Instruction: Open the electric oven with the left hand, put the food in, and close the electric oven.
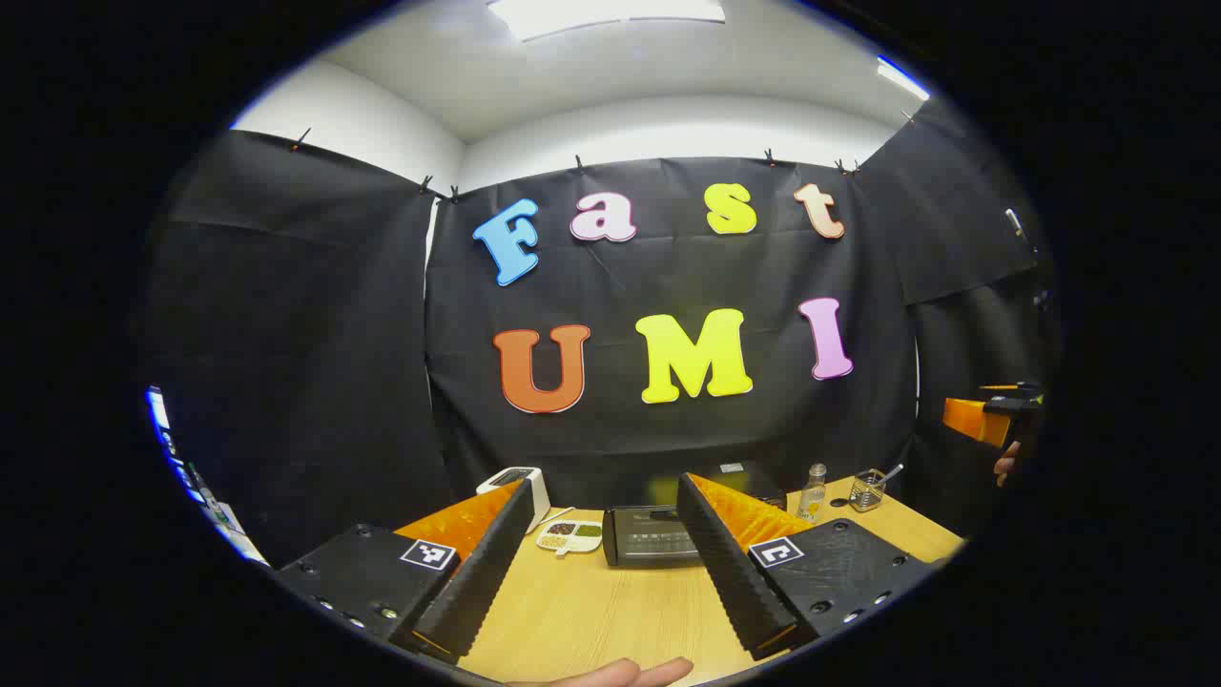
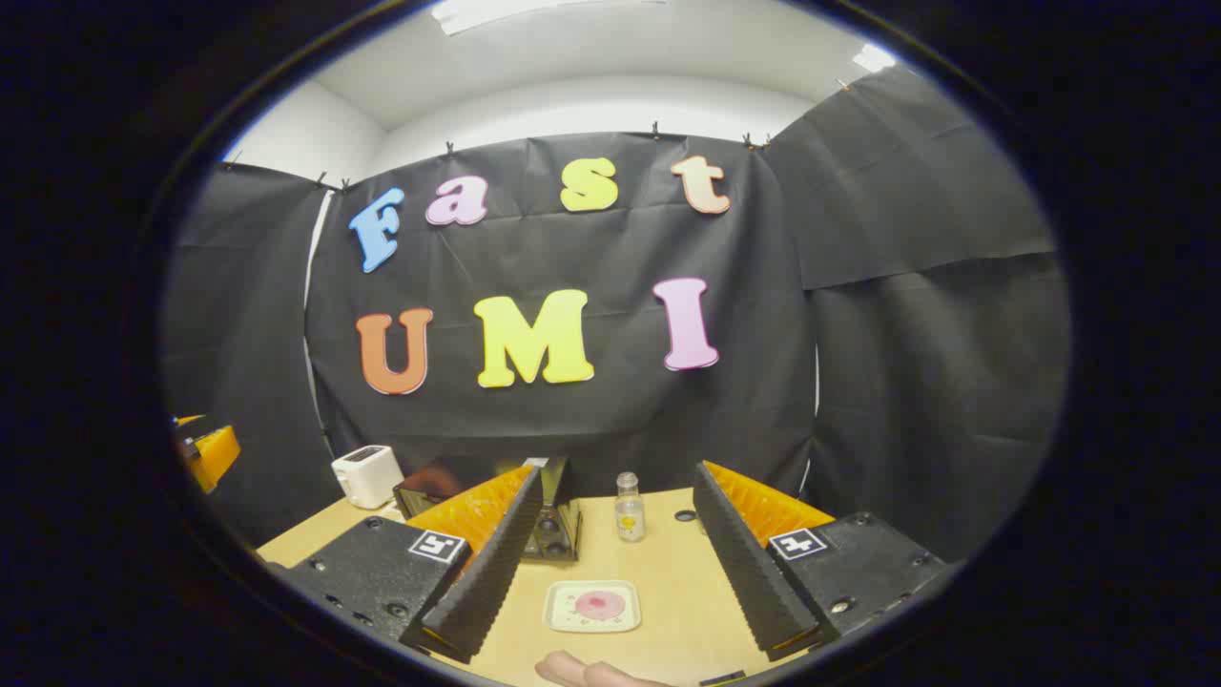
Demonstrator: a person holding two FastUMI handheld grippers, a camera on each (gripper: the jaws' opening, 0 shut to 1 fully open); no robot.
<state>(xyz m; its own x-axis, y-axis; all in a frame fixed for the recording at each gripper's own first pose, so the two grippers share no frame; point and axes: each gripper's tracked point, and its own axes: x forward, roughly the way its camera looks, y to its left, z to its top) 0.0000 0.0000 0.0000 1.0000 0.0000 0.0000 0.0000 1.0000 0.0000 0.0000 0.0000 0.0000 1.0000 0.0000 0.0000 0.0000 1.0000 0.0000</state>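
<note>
The black electric oven [image 1: 649, 539] stands at the far middle of the wooden table [image 1: 591, 611], its door looking shut. My left gripper [image 1: 604, 482] hangs open in front of it, some way short, with nothing between its fingers. A white square plate with pink food [image 2: 592, 606] lies on the table just below and between the fingers of my open right gripper [image 2: 618, 468]. The oven [image 2: 558, 520] sits behind that gripper's left finger, partly hidden. The right gripper [image 1: 992, 420] is held up at the right edge of the left gripper view. The left gripper [image 2: 205, 448] appears at the left edge of the right gripper view.
A white toaster [image 1: 515, 482] stands left of the oven, with a divided dish of dark and green food [image 1: 569, 536] beside it. A small clear bottle [image 1: 813, 491] and a glass with a spoon [image 1: 866, 489] stand to the oven's right. A fingertip [image 1: 610, 673] shows at the bottom.
</note>
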